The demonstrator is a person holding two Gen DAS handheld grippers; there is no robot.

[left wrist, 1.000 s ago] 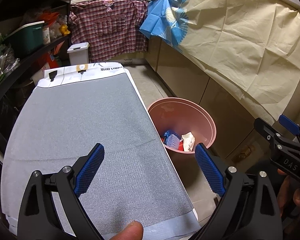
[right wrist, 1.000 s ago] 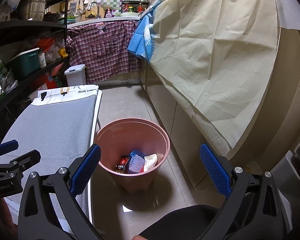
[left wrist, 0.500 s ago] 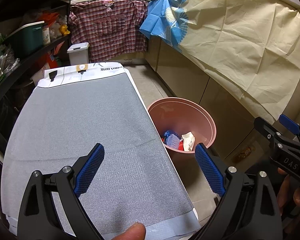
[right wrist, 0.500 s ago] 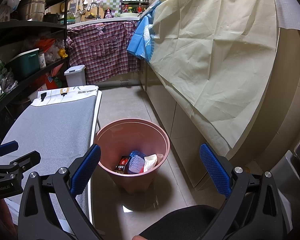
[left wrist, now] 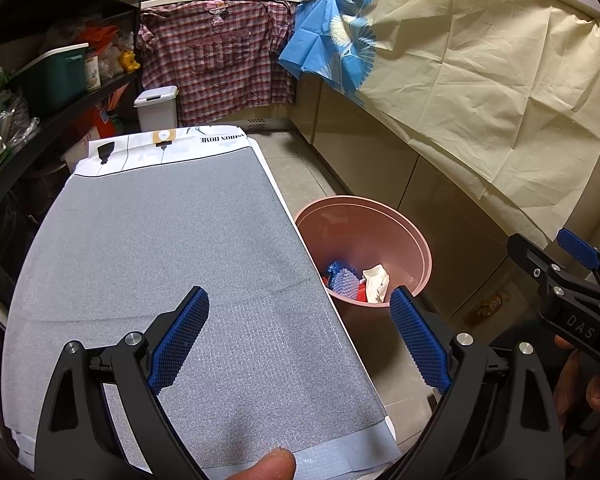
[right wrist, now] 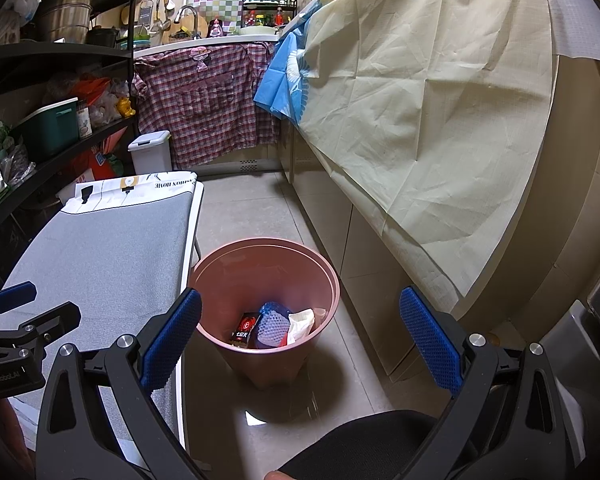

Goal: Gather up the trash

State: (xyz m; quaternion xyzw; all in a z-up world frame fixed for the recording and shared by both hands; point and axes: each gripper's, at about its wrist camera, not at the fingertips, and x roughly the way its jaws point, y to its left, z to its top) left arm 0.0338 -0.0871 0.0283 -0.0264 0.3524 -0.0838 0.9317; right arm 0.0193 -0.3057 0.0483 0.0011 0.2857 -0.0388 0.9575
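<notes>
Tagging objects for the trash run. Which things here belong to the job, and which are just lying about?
Job:
- pink bin
- trash in it: black packet, blue mesh, white tissue
- left gripper and right gripper, both open

Lying about:
- grey mat
- plaid shirt
- cream sheet
- white lidded bin
- green box

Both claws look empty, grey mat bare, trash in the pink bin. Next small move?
Probably pull both back and stop. The left claw and right claw are open and empty, the grey mat holds no trash, and the pieces lie in the pink bin.
</notes>
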